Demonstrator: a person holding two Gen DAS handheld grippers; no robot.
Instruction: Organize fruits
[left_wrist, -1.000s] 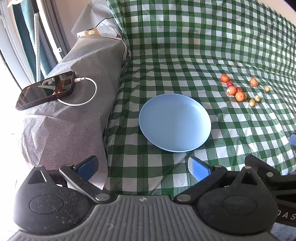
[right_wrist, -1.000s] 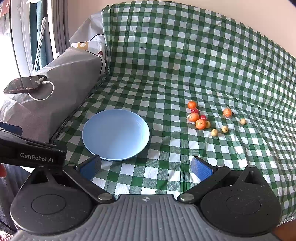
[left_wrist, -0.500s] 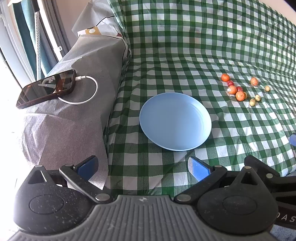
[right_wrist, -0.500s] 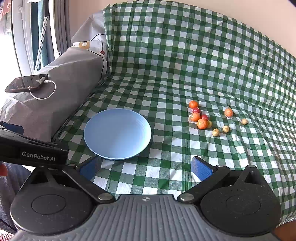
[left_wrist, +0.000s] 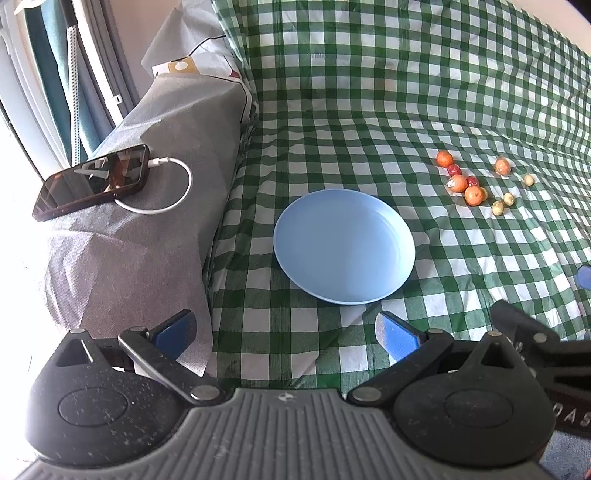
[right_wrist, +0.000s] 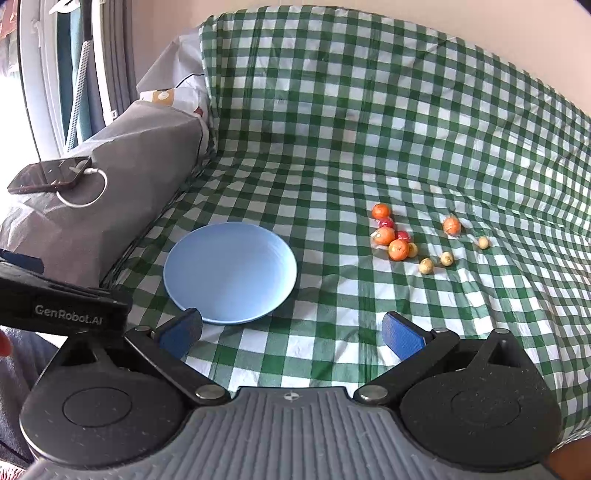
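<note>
An empty light-blue plate (left_wrist: 343, 245) (right_wrist: 229, 271) lies on the green checked cloth. Beyond it to the right sits a cluster of small fruits (left_wrist: 469, 184) (right_wrist: 397, 240): several orange ones, red ones and pale yellow ones, with one orange fruit (right_wrist: 451, 225) a little apart. My left gripper (left_wrist: 284, 334) hovers open just short of the plate's near rim, nothing between its blue pads. My right gripper (right_wrist: 291, 334) is also open and holds nothing, near the plate's right front edge and well short of the fruits.
A grey covered armrest (left_wrist: 147, 206) rises left of the plate, with a dark phone (left_wrist: 92, 181) and its white cable (left_wrist: 166, 188) on top. The checked cloth (right_wrist: 369, 129) climbs the backrest behind. The left tool's body (right_wrist: 62, 306) shows at the right wrist view's left edge.
Both grippers have drifted slightly; the plate and fruits shift a little in each view. Both stay open and nothing has been taken hold of.
</note>
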